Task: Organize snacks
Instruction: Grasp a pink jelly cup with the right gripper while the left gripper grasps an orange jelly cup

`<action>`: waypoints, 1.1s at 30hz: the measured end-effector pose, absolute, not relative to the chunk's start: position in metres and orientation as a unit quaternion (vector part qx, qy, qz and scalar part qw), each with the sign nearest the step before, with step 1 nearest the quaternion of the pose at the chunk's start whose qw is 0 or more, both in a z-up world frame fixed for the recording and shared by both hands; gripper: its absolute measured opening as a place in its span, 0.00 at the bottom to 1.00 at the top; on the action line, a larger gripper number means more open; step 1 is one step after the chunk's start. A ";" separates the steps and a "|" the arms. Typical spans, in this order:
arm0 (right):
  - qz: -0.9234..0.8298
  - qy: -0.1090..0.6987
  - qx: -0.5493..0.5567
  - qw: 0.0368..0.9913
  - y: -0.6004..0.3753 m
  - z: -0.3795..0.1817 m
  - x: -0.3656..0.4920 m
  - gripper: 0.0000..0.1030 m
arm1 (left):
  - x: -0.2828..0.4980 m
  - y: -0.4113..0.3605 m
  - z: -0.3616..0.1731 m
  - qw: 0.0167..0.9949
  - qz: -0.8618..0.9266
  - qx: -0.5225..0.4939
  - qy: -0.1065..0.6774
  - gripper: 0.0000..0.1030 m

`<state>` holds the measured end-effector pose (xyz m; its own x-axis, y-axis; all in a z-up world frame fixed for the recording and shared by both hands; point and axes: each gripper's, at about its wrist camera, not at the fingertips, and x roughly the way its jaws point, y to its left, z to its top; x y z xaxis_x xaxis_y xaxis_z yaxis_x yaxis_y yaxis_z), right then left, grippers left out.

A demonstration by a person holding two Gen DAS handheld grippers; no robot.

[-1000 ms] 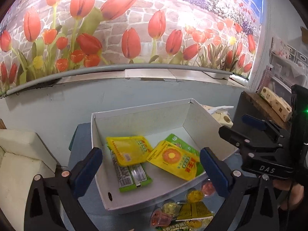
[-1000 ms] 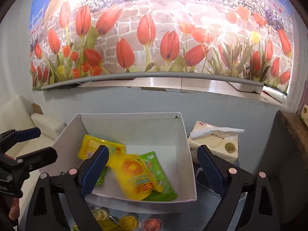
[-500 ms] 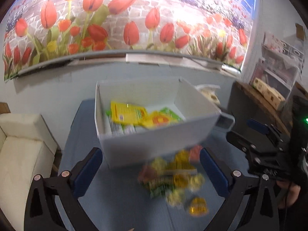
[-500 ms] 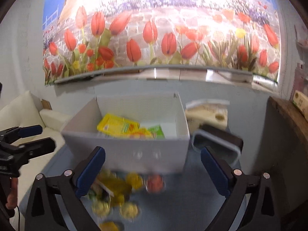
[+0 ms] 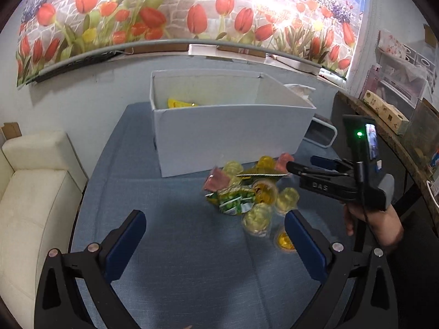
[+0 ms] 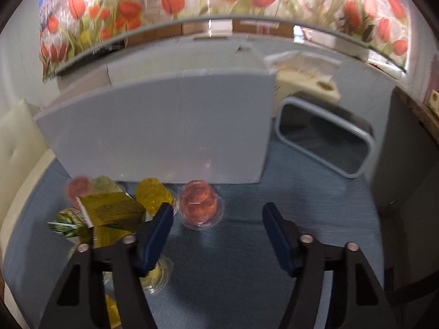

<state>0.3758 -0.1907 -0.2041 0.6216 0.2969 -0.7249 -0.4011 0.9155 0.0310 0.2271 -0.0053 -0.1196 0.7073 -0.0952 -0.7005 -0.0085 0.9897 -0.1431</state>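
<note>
In the middle of the left wrist view we see the white box standing on the blue tablecloth, with a yellow packet just showing over its near wall. Right of centre, in front of the box, lies the pile of loose snacks: jelly cups in yellow, pale green and pink, mixed with green and yellow sachets. Along the bottom of the frame our left gripper hangs spread wide and empty, short of the pile. At the right edge we see the right gripper reaching in from the side, its tips at the far end of the pile; from here we cannot tell how its fingers stand. In the right wrist view, which is somewhat blurred, the box wall fills the upper centre, and the right gripper at the bottom is released, nothing between its pads. A red jelly cup sits just ahead of the gap, nearer the left finger, apart from the yellow cup and the yellow sachet to its left. We judge that we are approaching for a pick, most snacks not yet boxed. Next we should centre the red cup between the pads, close gently so the soft cup does not buckle, then lift it over the box wall.
</note>
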 end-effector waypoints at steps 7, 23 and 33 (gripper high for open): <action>0.207 0.408 -0.064 0.887 -0.176 -0.217 0.395 0.34 | 0.237 0.003 -0.127 0.918 -0.017 -0.073 0.389 1.00; 0.221 0.378 -0.043 0.898 -0.211 -0.180 0.343 0.34 | 0.304 -0.009 -0.149 0.916 -0.017 -0.039 0.400 1.00; 0.239 0.348 -0.015 0.907 -0.225 -0.144 0.298 0.34 | 0.343 -0.016 -0.180 0.898 -0.032 -0.005 0.440 0.97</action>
